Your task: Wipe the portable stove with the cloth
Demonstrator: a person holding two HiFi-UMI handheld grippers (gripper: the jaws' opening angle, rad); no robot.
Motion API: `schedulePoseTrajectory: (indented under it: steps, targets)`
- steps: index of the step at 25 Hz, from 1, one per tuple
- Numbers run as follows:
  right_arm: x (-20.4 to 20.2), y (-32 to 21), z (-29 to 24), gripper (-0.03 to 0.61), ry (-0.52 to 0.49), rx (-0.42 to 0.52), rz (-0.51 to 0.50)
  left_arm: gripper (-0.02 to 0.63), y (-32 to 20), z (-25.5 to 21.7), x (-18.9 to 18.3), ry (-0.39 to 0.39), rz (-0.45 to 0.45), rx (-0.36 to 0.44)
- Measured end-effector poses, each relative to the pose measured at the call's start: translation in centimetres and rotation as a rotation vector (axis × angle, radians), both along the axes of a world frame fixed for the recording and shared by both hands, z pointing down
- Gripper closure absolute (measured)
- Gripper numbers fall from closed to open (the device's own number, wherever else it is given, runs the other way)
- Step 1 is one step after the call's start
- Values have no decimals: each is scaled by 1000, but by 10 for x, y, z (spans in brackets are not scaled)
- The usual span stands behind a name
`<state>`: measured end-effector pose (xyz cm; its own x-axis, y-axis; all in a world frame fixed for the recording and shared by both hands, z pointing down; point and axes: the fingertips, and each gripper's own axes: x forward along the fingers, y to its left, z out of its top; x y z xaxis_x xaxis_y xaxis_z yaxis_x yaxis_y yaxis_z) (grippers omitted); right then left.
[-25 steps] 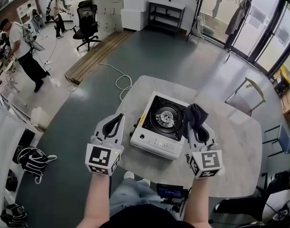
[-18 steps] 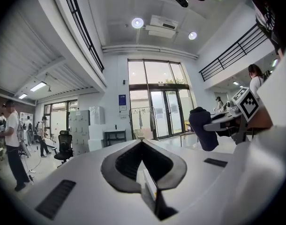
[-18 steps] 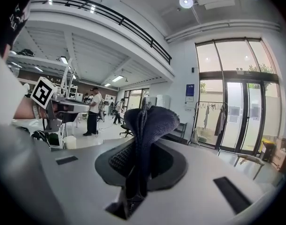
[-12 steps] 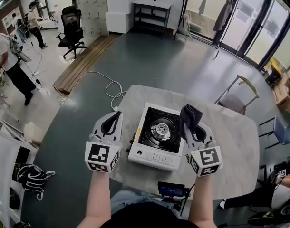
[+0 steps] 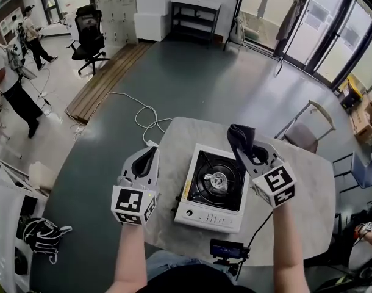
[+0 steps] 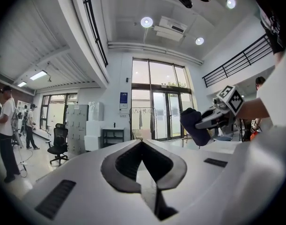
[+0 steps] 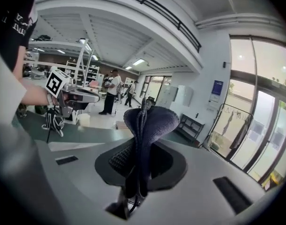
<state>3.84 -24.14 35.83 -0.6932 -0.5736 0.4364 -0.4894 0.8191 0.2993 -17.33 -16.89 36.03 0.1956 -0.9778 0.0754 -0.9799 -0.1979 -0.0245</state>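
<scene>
While the portable stove (image 5: 215,187) sits square in the middle of a pale grey, round-cornered table (image 5: 311,185), both grippers are held around it. Room: dark grey floor (image 5: 192,81), glass doors (image 5: 332,38) on the right, a black office chair (image 5: 88,32) and a white cable (image 5: 144,116) lying loose on the floor.

Left gripper (image 5: 147,156): off the stove's left side, apart from it. The left gripper view shows its jaws pressed together with nothing between them.

Right gripper (image 5: 247,150): over the stove's far right corner, pinching a dark cloth (image 5: 241,137). The right gripper view shows the cloth folded upright between the jaws, its bunched top bulging above them. From overhead I cannot tell whether the cloth touches the stove.

Only the head view shows the stove. The left gripper view catches the right gripper from the side. The right gripper view catches the left gripper and people standing behind it.

Writing: a yellow strip label on the stove's left edge and a blue wall sign (image 6: 124,100), both too small to read. The marker cubes carry black-and-white squares only.
</scene>
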Motion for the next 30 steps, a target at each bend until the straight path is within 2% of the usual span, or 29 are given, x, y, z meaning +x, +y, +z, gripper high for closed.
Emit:
schedulePoseTrajectory:
  steps: [3, 6, 9, 13, 17, 24, 30]
  targets:
    - [-22, -20, 11, 517, 94, -70, -130, 603, -8, 13, -2, 10, 30, -26]
    - [-42, -35, 36, 515, 157, -188, -229, 603, -14, 31, -3, 27, 45, -59]
    - [-55, -49, 69, 516, 220, -290, -290, 603, -20, 47, -6, 40, 57, -83]
    - [-59, -59, 108, 517, 364, -398, -402, 603, -28, 58, -5, 50, 83, -105]
    - [-67, -64, 139, 516, 447, -510, -447, 603, -32, 71, -7, 68, 89, -133]
    - [-84, -65, 183, 516, 534, -577, -499, 603, -43, 93, 0, 107, 100, -176]
    - [-99, -57, 223, 517, 686, -541, -536, 603, -42, 107, -9, 121, 101, -194]
